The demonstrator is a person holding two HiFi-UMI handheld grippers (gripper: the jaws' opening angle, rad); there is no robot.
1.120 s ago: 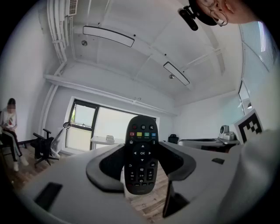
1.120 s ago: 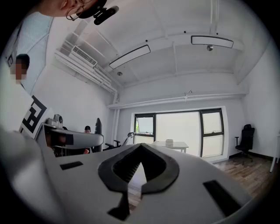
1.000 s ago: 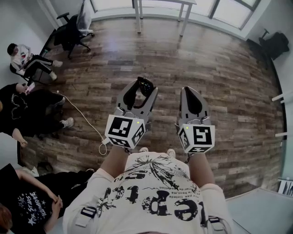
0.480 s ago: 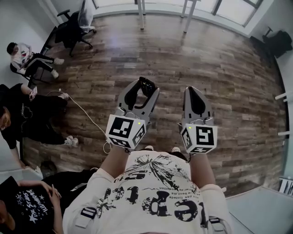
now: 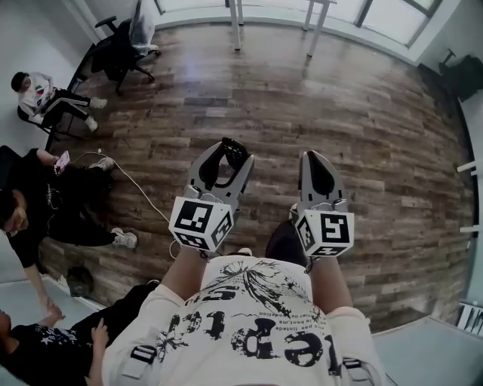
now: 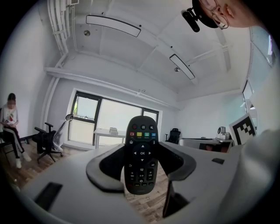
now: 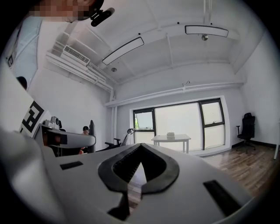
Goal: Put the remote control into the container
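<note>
A black remote control [image 6: 141, 153] with coloured buttons stands upright between the jaws of my left gripper [image 6: 142, 167], which is shut on it. In the head view the remote control [image 5: 236, 153] sticks out at the tip of the left gripper [image 5: 226, 157], held above the wooden floor. My right gripper [image 5: 315, 158] hangs beside it at the same height. Its jaws meet at the tip of the right gripper [image 7: 139, 151] with nothing between them. No container shows in any view.
A wooden floor [image 5: 362, 128] lies below. A white table [image 5: 275, 11] stands by the far windows and an office chair [image 5: 121, 49] at the far left. Several people [image 5: 41, 94] sit along the left wall. A white cable [image 5: 143, 200] runs across the floor.
Both grippers keep their pose, the left one drifting slightly left with the remote. The seated people at the left have shifted. A dark leg now shows below the right gripper.
</note>
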